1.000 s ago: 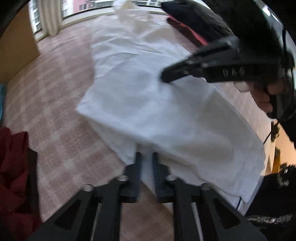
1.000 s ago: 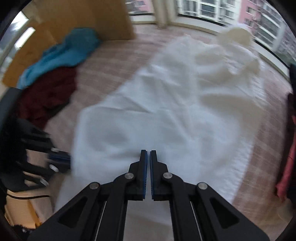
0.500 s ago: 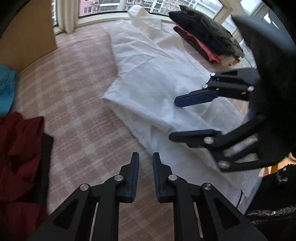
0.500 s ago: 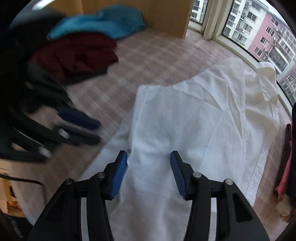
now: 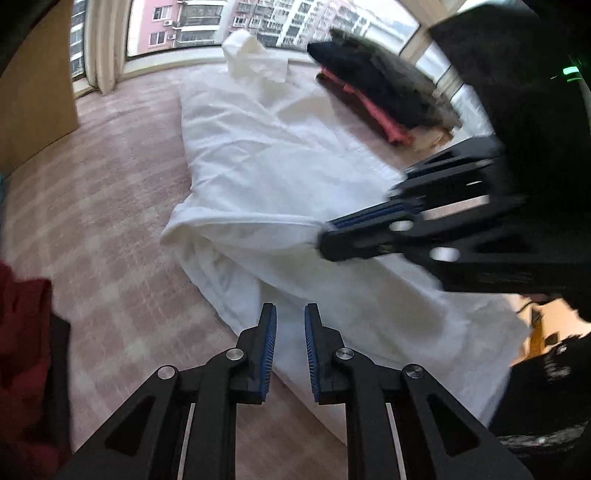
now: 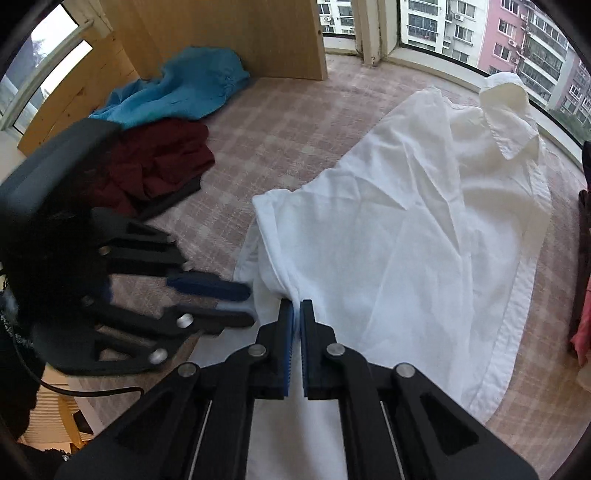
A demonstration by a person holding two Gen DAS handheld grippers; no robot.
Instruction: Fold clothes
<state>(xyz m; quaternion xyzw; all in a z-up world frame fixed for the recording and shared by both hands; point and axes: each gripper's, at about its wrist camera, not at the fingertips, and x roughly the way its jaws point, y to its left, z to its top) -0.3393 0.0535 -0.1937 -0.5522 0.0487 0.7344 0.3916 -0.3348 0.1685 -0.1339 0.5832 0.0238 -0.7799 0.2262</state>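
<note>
A white collared shirt (image 5: 280, 177) lies spread on the pink checked surface, its collar at the far end; it also shows in the right wrist view (image 6: 406, 236). My right gripper (image 6: 296, 308) is shut on a fold of the shirt's near edge and lifts it slightly; it shows in the left wrist view (image 5: 327, 236) coming in from the right. My left gripper (image 5: 290, 314) is slightly open and empty, just over the shirt's near left edge; it shows in the right wrist view (image 6: 247, 304) at the left.
A dark red garment (image 6: 155, 162) and a blue garment (image 6: 184, 88) lie at the left near a wooden panel (image 6: 236, 33). A stack of dark and red folded clothes (image 5: 376, 92) sits at the far right by the windows. A cable (image 6: 92, 389) runs at the near left.
My right gripper, open half a second ago, has closed on the shirt's edge and pulled up a fold. My left gripper, which held the shirt a second ago, is off it.
</note>
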